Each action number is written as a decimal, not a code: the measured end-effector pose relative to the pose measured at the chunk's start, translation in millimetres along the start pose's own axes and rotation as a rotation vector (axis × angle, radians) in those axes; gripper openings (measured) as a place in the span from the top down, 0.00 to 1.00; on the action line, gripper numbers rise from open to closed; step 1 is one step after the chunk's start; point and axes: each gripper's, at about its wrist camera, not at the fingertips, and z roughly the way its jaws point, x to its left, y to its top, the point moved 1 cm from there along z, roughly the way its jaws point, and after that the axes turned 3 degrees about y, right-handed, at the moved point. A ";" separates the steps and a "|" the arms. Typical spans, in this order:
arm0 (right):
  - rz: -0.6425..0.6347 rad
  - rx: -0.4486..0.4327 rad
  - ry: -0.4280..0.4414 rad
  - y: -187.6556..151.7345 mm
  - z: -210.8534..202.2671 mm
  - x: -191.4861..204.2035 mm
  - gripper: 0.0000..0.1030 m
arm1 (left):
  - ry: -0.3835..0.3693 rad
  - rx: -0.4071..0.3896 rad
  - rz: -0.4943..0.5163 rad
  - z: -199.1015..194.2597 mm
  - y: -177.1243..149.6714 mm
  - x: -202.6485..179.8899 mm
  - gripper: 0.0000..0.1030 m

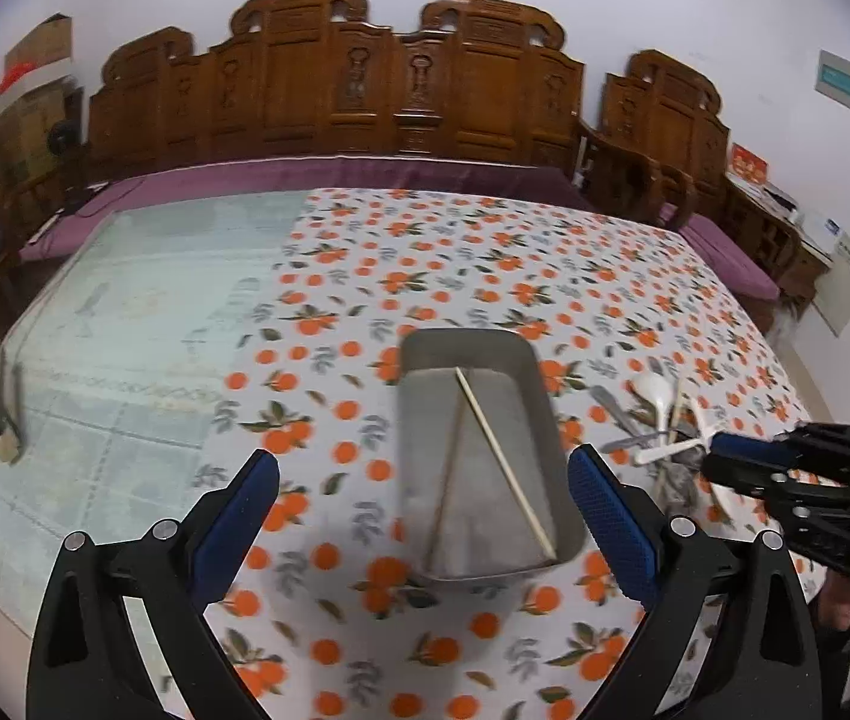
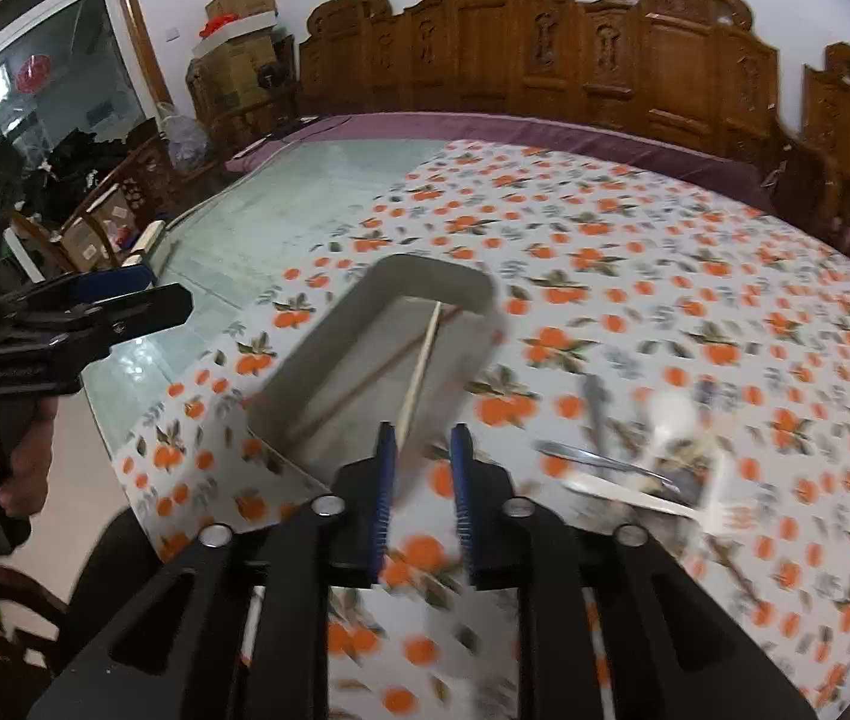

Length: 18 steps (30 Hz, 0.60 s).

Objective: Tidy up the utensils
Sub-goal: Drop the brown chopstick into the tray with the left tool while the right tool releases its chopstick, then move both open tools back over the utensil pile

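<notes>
Right wrist view is showing the right gripper (image 2: pixel 422 441), narrowly parted and empty, nearing the utensil pile (image 2: pixel 634 468) at four o'clock of the tray (image 2: pixel 311 354), so aiming squarely at one handle seems wise, while the left gripper (image 1: pixel 422 474) is hovering wide open, empty.

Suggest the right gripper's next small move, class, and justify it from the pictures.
Probably swing right toward the utensil pile. The right gripper holds nothing, its jaws slightly apart, one chopstick already lies in the metal tray, and the spoon and fork remain outside.
</notes>
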 end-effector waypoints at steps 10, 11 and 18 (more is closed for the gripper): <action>0.054 -0.010 -0.120 -45.2 -54.9 -57.4 0.69 | -0.091 0.035 0.066 14.3 -2.7 -63.6 0.10; 0.062 -0.011 -0.128 -49.3 -58.0 -62.3 0.67 | -0.099 0.040 0.073 16.6 -2.9 -70.6 0.10; 0.093 0.014 -0.159 -67.3 -57.8 -84.2 0.63 | -0.145 0.085 0.122 35.3 -8.8 -110.2 0.10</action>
